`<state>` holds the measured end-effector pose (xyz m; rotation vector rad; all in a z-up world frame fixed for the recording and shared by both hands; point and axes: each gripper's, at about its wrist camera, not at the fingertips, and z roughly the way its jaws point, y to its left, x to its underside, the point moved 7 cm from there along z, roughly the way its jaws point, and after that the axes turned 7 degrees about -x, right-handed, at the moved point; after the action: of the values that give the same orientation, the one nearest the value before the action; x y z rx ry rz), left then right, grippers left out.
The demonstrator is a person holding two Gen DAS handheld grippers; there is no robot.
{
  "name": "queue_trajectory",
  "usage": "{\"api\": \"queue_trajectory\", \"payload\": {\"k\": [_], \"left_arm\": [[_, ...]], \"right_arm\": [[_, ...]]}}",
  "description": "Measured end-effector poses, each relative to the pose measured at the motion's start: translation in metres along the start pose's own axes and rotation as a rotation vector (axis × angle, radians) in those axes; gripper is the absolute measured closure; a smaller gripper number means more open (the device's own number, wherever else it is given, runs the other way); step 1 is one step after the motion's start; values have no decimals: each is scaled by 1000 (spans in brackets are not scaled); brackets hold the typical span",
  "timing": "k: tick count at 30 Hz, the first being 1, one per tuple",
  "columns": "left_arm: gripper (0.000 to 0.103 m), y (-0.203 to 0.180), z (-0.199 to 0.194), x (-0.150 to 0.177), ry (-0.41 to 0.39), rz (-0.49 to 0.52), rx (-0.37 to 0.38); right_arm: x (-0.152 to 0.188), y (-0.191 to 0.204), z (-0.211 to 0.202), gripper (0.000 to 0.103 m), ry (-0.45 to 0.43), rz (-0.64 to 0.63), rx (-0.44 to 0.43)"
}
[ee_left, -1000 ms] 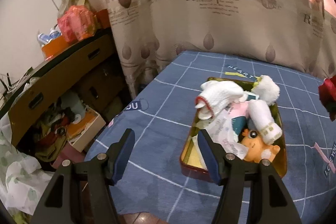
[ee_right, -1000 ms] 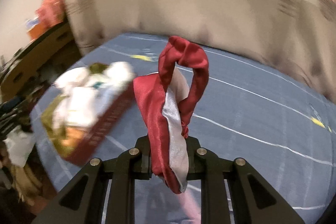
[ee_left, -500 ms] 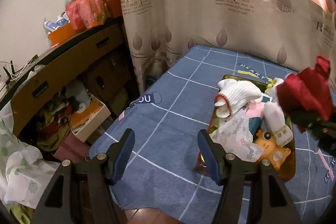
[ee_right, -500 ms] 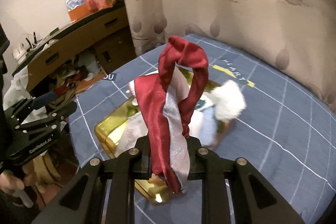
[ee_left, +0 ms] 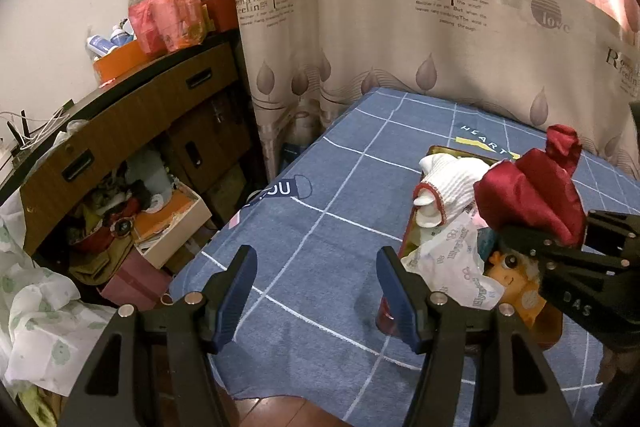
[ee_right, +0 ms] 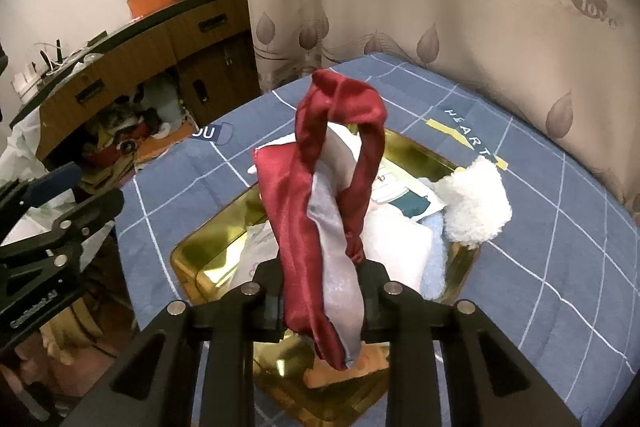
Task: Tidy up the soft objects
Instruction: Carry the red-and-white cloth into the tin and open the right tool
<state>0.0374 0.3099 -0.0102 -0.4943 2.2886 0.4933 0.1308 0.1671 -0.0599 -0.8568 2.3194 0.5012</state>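
Observation:
My right gripper (ee_right: 320, 291) is shut on a dark red satin cloth (ee_right: 316, 179) with a pale lining and holds it above a gold tin tray (ee_right: 208, 267). The cloth also shows in the left wrist view (ee_left: 532, 195). The tray (ee_left: 444, 149) holds a white knit glove (ee_left: 448, 183), a crinkly printed bag (ee_left: 452, 255), an orange plush toy (ee_left: 516, 283) and a white fluffy sock (ee_right: 476, 207). My left gripper (ee_left: 316, 287) is open and empty over the blue cloth, left of the tray.
The tray sits on a blue checked tablecloth (ee_left: 340, 195). A leaf-print curtain (ee_left: 400, 7) hangs behind. A brown cabinet (ee_left: 120, 131) with cluttered boxes stands at the left, beyond the table's edge. A red plastic bag (ee_left: 168, 15) sits on top of it.
My right gripper has carried the red cloth leftward from beside the tray to above it. My left gripper has drawn back and to the left, away from the tray.

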Motion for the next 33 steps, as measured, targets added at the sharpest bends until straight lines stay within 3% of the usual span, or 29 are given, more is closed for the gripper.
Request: {"api": "queue_trajectory", "payload": {"k": [12,21,23,30,33], "left_arm": [[39,0,0,1,7,-9,4],[39,2,3,2,27,-32,16],[39,2,3,2,27,-31,18],[39,1,3,1,29,-28,18],[39,1,3,2,27,-28,17]], "right_arm": [[-3,-2,7,73,-5,5,23],[-3,-1,8,45,-10,7,38],[-2,-2,7,33,-15,13,44],[5,-4,-3,29,-30,68,-13],[10,-1,-11,19,-43,73,-30]]}}
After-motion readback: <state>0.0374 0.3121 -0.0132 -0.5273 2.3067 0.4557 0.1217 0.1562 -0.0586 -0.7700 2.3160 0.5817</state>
